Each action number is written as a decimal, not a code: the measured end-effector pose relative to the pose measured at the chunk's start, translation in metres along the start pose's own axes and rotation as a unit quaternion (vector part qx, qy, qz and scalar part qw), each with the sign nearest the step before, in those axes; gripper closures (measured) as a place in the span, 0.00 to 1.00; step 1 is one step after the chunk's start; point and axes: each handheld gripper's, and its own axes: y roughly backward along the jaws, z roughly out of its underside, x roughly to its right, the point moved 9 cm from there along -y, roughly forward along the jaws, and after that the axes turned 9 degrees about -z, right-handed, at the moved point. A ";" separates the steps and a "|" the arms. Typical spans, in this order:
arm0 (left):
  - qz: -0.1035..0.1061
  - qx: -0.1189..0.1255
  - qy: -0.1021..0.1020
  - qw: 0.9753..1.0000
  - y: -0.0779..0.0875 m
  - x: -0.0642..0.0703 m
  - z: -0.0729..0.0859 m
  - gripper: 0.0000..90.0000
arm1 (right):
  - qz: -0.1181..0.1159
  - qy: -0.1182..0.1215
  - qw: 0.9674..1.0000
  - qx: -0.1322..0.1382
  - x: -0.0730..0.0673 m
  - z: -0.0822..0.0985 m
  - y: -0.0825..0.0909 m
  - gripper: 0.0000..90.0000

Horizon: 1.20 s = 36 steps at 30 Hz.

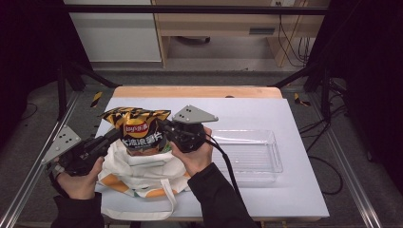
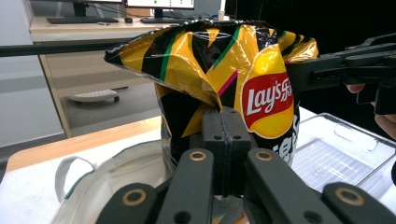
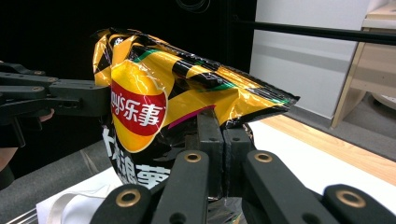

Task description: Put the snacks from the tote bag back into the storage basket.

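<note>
A yellow and black Lay's chip bag stands upright in the mouth of a white tote bag at the table's front left. My left gripper reaches in from the left and is shut on the chip bag's side edge. In the left gripper view its jaws pinch the crinkled foil of the chip bag. My right gripper comes from the right and is shut on the opposite edge. The right gripper view shows that gripper clamped on the chip bag below its top seam.
A clear plastic tray lies to the right of the tote bag on the white table cover. A wooden strip borders the table's far edge. Metal frame rails run along both sides.
</note>
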 end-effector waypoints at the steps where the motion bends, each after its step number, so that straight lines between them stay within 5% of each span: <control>1: 0.000 0.002 0.000 1.000 0.000 0.001 -0.001 1.00 | 0.001 0.001 1.000 0.000 0.000 -0.001 0.002 0.99; 36: 0.042 0.015 -0.016 0.999 -0.035 0.068 -0.044 1.00 | 0.042 0.005 0.999 0.023 0.030 -0.024 0.082 0.99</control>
